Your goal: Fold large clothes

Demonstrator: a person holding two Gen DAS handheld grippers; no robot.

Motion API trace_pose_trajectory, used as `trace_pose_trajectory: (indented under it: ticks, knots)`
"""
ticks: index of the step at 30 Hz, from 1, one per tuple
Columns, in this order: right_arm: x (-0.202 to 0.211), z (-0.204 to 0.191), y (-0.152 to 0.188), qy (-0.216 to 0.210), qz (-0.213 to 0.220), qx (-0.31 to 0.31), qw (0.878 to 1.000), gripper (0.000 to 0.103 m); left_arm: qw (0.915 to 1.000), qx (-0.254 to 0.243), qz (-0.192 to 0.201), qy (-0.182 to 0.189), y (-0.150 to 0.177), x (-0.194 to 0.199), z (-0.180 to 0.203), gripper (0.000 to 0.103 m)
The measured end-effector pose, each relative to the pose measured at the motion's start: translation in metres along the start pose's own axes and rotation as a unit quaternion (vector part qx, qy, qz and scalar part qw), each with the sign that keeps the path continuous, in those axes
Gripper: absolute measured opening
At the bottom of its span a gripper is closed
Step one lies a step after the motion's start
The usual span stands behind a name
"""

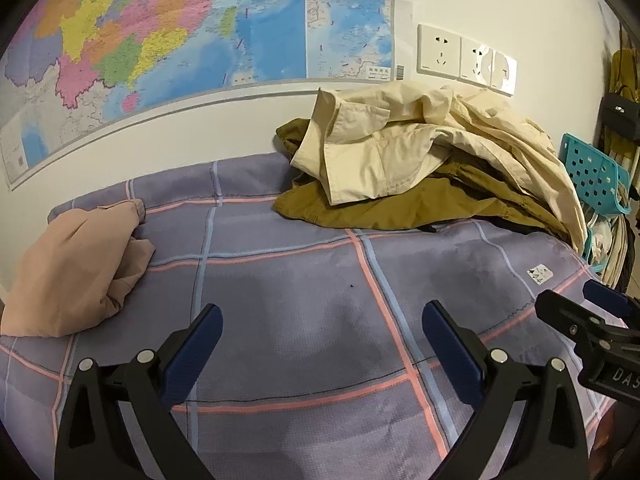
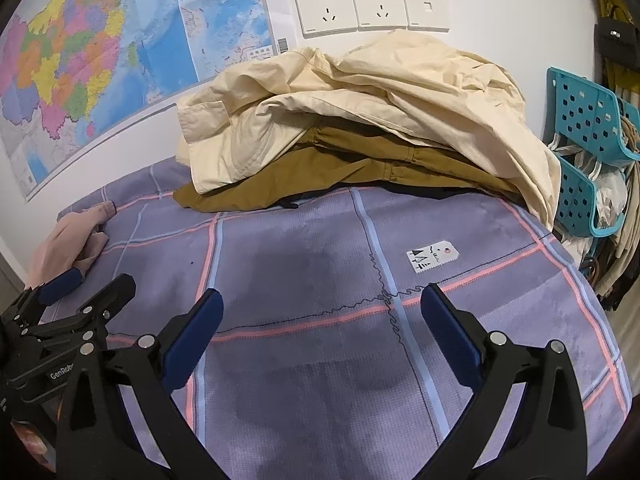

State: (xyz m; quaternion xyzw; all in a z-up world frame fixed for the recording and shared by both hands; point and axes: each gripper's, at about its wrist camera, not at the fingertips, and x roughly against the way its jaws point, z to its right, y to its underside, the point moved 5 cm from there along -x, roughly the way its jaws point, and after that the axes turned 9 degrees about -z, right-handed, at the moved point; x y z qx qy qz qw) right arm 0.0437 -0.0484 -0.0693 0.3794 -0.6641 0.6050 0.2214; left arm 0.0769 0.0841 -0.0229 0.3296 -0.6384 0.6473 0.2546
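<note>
Left gripper [image 1: 320, 344]: spread wide, empty.
Right gripper [image 2: 320, 332]: spread wide, empty.
Cream garment [image 2: 360, 108]: heaped ahead, long axis crosswise; right gripper judged nearer.

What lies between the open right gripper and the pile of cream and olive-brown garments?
Only bare purple plaid bedsheet, seen in the right wrist view, separates the right gripper from the garment pile.

cream shirt [image 2: 360, 92], olive-brown garment [image 2: 320, 176], lilac plaid blanket [image 2: 320, 360], pink cloth [image 1: 76, 264]

Spread left gripper [image 1: 322, 320], cream jacket [image 1: 400, 152], bedspread [image 1: 288, 280]
</note>
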Motion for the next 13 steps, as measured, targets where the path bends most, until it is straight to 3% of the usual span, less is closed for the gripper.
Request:
trace_pose_trajectory:
  ticks: [5,13]
  knots:
    - [0.0002,0.0008,-0.0009,0.003,0.002,-0.001,1.0,0.098,0.9994,-0.023,0.024,-0.007,-0.0012,0.0075,0.0078,0.096]
    - [0.0042,-0.002,-0.0029,0.015,0.013,0.013,1.0,0.098,0.9998,-0.018,-0.002,0.002,0.0006,0.001,0.0089,0.096]
